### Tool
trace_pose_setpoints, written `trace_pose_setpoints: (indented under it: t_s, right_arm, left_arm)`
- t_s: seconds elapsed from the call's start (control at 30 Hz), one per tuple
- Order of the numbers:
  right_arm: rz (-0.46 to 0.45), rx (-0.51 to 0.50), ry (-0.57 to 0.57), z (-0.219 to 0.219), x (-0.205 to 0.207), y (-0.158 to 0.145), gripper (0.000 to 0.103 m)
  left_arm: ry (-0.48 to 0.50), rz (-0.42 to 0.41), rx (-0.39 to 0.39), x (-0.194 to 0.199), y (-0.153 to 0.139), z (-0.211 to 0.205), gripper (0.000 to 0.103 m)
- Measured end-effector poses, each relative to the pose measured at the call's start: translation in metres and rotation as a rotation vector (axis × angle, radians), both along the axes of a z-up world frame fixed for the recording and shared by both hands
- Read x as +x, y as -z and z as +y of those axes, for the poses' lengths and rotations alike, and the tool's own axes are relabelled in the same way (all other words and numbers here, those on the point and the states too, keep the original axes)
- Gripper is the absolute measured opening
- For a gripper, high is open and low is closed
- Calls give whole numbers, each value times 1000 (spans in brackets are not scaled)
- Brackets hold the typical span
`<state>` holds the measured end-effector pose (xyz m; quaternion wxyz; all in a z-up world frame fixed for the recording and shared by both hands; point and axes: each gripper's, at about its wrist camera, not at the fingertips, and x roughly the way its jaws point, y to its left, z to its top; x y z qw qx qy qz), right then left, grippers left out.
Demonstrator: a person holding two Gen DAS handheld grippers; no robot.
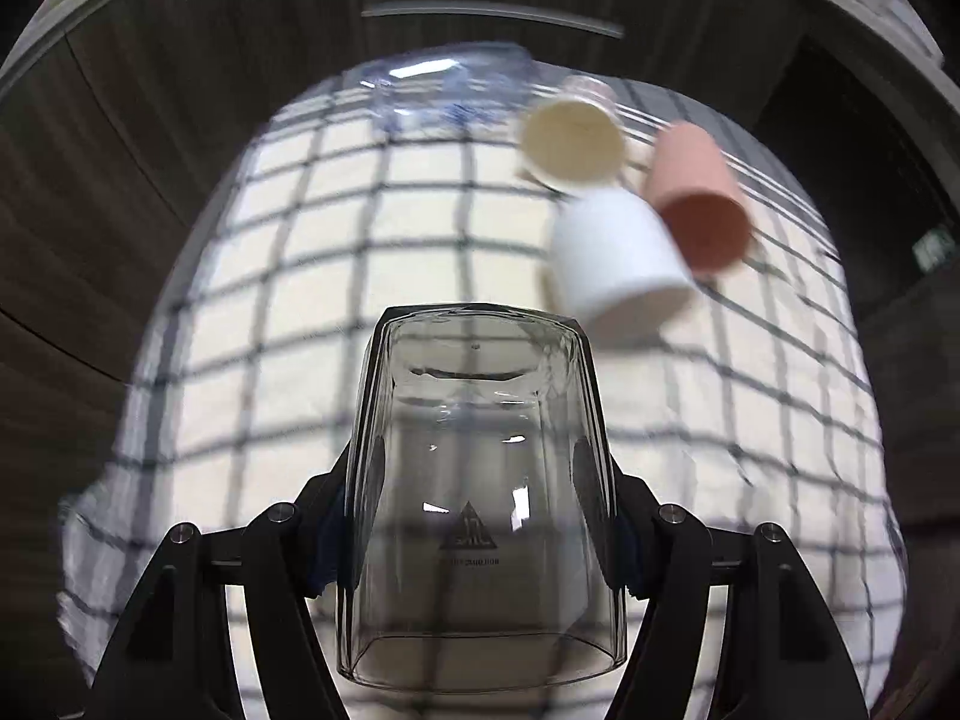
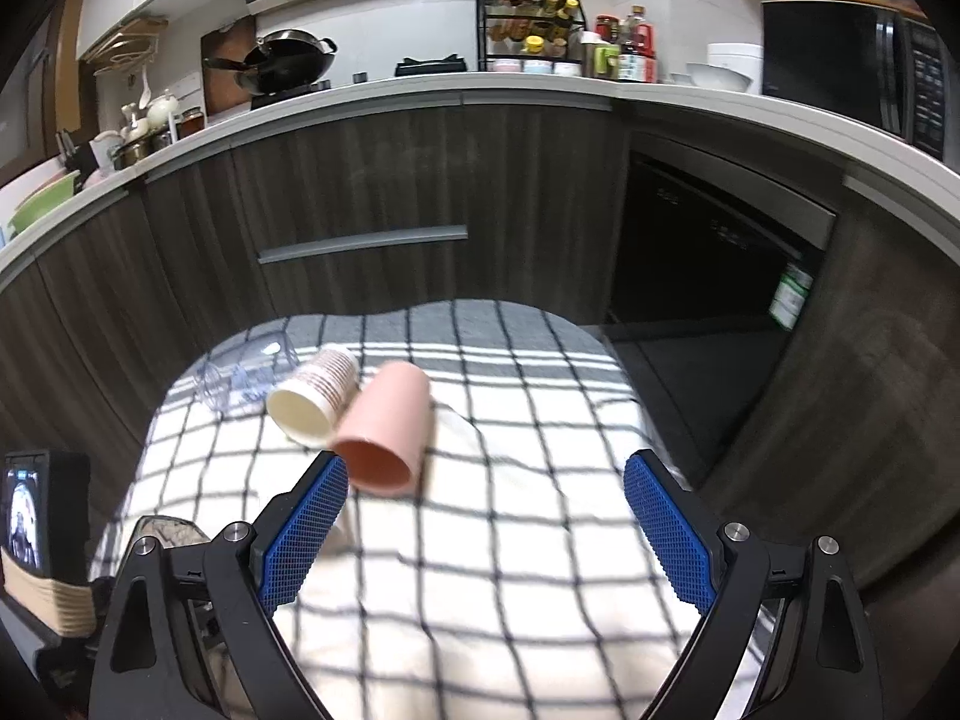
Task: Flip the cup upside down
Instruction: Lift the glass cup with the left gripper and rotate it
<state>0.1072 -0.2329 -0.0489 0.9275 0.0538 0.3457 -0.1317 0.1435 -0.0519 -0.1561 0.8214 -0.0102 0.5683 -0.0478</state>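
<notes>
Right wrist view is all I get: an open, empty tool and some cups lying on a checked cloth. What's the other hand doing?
Observer: The left tool is shut on a clear glass cup.
Operator: Which way does the glass point?
Observer: Its base faces away from the camera and its open rim faces toward it.
Operator: Any cups I'm missing?
Observer: A white cup lies on its side beside the pink cup.

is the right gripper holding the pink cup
No, the right gripper has its jaws spread wide with nothing between them, and the pink cup lies on its side on the checked cloth beyond.
</notes>
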Motion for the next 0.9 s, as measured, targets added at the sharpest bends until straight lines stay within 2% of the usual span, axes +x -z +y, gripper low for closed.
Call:
trace_pose_setpoints:
  t_s: [0.2,0.37,0.53,0.8,0.83,0.9]
  right_arm:
    - [33,-54,46,-23,-55,-2,93]
    - [81,-67,79,-40,-86,9,93]
    - [123,-55,96,-47,-96,21,93]
    - [144,-50,88,-42,-97,27,93]
    - [144,-50,88,-42,-98,26,93]
    - [137,-56,86,-40,-99,21,93]
  left_arm:
    - [83,-34,-51,-40,8,-37,68]
    - [151,-18,-50,-49,20,-64,68]
    - [186,33,-32,-53,34,-69,68]
    - [204,46,9,-55,32,-71,68]
    - [206,49,12,-57,30,-70,70]
    - [207,30,11,-61,23,-67,83]
